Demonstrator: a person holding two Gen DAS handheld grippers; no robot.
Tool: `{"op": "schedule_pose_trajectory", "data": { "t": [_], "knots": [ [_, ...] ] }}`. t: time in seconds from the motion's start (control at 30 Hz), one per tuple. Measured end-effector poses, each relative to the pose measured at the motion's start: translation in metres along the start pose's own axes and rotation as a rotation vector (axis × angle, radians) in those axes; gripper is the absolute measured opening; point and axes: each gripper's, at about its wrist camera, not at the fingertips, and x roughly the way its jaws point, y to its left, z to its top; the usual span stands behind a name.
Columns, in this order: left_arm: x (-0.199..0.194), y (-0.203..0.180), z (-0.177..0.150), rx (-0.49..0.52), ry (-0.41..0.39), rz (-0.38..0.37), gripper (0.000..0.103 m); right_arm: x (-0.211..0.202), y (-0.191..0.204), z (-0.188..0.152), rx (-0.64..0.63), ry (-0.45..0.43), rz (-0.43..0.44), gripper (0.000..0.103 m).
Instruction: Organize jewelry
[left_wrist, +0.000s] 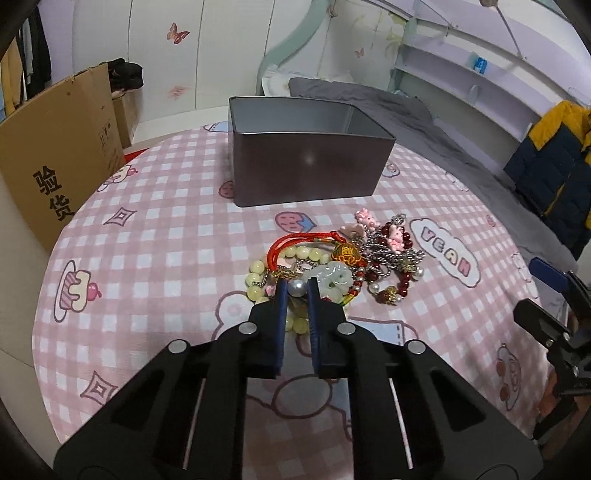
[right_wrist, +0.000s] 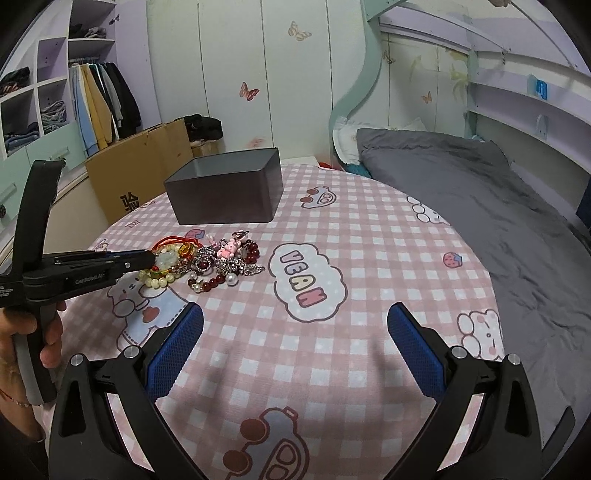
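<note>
The task looks barely begun: the tin (left_wrist: 308, 168) stands open at the far side of the counter (left_wrist: 166, 258), and as much of its inside as shows in either view is bare metal, though its floor is hidden from both cameras. All the jewelry (left_wrist: 343, 266) that can be seen lies in one tangled heap on the checked cloth, just in front of the tin and apart from it: a red cord (left_wrist: 295, 240) with a gold knot, pale yellow beads (left_wrist: 255, 275), a jade pendant (left_wrist: 330, 278), dark red beads (left_wrist: 400, 286), pink charms (left_wrist: 367, 218), silver chain and a few pearls (left_wrist: 297, 287). So, as a judgement, every piece is left to sort. The left gripper (left_wrist: 296, 286) is down in the near edge of the heap, its fingers (left_wrist: 279, 295) narrowed to a small gap with a pearl sitting between the tips and the jade pendant touching the outer side of one finger. Whether the fingers actually pinch the pearl or a strand beneath it, I cannot tell; a slit of space shows between them lower down. The right wrist view shows the same tool from the side, its tips in the heap by the pendant. The right gripper (right_wrist: 295, 321) hangs above bare cloth, near the heap but clear of it, fingers (right_wrist: 184, 332) spread wide and holding nothing.
</note>
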Motion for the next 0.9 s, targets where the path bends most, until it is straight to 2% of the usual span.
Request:
{"op": "schedule_pose_trajectory", "data": {
  "t": [0.13,0.27,0.37,0.5,0.57,0.67,0.7,0.73,0.77,0.9],
  "knots": [
    [-0.019,0.010,0.003,-0.043,-0.060,-0.040,0.011,-0.001,0.002,0.009,-0.023,-0.002,0.016,0.096],
    [-0.041,0.018,0.006,-0.068,-0.112,-0.049,0.011,0.003,0.006,0.018,-0.048,0.013,0.034,0.096],
    [-0.050,0.021,0.006,-0.061,-0.114,-0.080,0.011,0.011,0.010,0.024,-0.069,0.037,0.054,0.096],
    [-0.045,0.022,0.003,-0.074,-0.093,-0.079,0.014,0.021,0.014,0.030,-0.070,0.066,0.085,0.096],
    [-0.039,0.022,0.002,-0.084,-0.078,-0.068,0.025,0.024,0.017,0.031,-0.078,0.072,0.098,0.096],
    [-0.032,0.021,0.001,-0.084,-0.063,-0.081,0.026,0.027,0.018,0.032,-0.083,0.083,0.111,0.096],
    [-0.029,0.021,0.001,-0.087,-0.059,-0.082,0.030,0.029,0.017,0.033,-0.079,0.089,0.114,0.096],
    [-0.026,0.021,0.002,-0.092,-0.058,-0.076,0.053,0.030,0.016,0.033,-0.074,0.092,0.116,0.096],
    [-0.026,0.022,0.003,-0.097,-0.066,-0.065,0.067,0.031,0.015,0.034,-0.067,0.093,0.119,0.096],
    [-0.017,0.022,0.008,-0.105,-0.057,-0.070,0.066,0.034,0.014,0.034,-0.066,0.100,0.129,0.096]
  ]
}}
